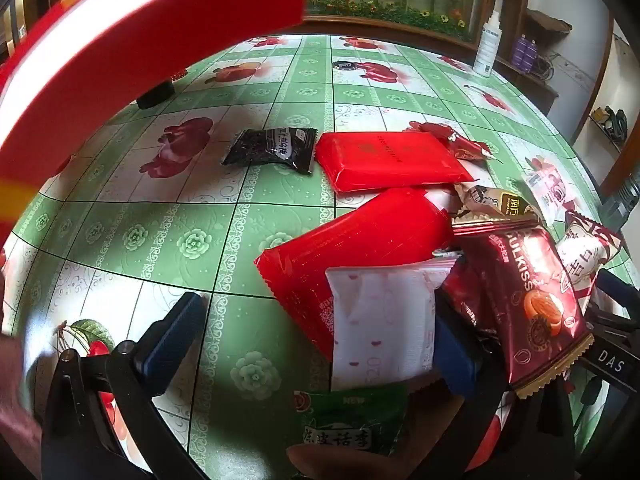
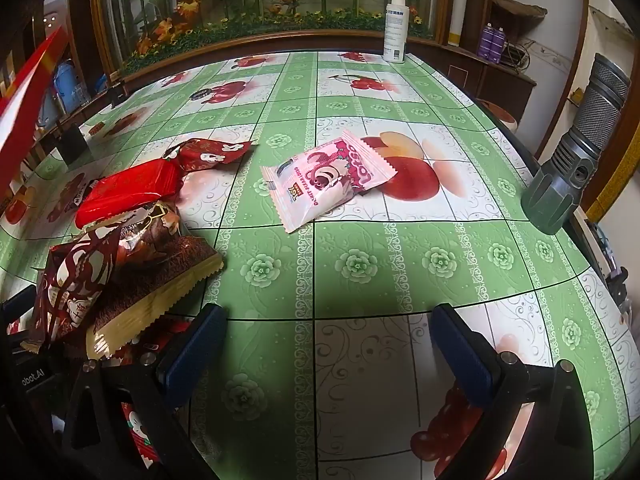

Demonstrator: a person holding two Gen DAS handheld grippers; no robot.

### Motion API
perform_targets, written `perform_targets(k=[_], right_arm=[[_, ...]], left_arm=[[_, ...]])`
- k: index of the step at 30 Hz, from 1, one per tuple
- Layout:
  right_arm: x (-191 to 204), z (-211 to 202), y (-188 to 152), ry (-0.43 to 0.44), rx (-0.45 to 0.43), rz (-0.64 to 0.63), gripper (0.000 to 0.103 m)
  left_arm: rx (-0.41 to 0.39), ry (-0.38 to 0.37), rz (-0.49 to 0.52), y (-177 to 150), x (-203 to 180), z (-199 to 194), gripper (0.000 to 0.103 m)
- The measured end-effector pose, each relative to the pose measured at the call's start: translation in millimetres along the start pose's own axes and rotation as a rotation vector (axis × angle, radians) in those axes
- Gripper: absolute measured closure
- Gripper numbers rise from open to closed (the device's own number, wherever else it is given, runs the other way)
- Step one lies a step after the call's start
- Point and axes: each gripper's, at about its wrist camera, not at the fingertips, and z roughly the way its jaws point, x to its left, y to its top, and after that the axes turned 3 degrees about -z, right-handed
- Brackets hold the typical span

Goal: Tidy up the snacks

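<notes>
In the left wrist view my left gripper (image 1: 320, 340) is open, low over the table. A white-and-pink packet (image 1: 384, 320) lies between its fingers, over a red packet (image 1: 352, 252). A green packet (image 1: 352, 424) lies just below. A second red packet (image 1: 392, 160), a black packet (image 1: 272, 150) and a dark red Soulkiss packet (image 1: 528, 300) lie around. In the right wrist view my right gripper (image 2: 324, 352) is open and empty over bare tablecloth. A pink bear packet (image 2: 328, 178) lies ahead of it. A pile of brown and red packets (image 2: 124, 248) sits at its left.
A red box edge (image 1: 140, 40) arcs across the upper left of the left wrist view. A white spray bottle (image 2: 395, 26) stands at the table's far edge. A grey flashlight (image 2: 576, 152) stands at the right edge. A green flowered tablecloth (image 2: 360, 264) covers the table.
</notes>
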Motion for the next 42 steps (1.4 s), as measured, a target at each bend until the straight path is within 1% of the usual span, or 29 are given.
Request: perform_targets(k=[42], right_arm=[[-0.2,1.0,0.1,0.001,0.003,-0.001,0.0]], left_arm=[[0.002,0.003,-0.001,-2.4,-1.1,-1.2,0.0]])
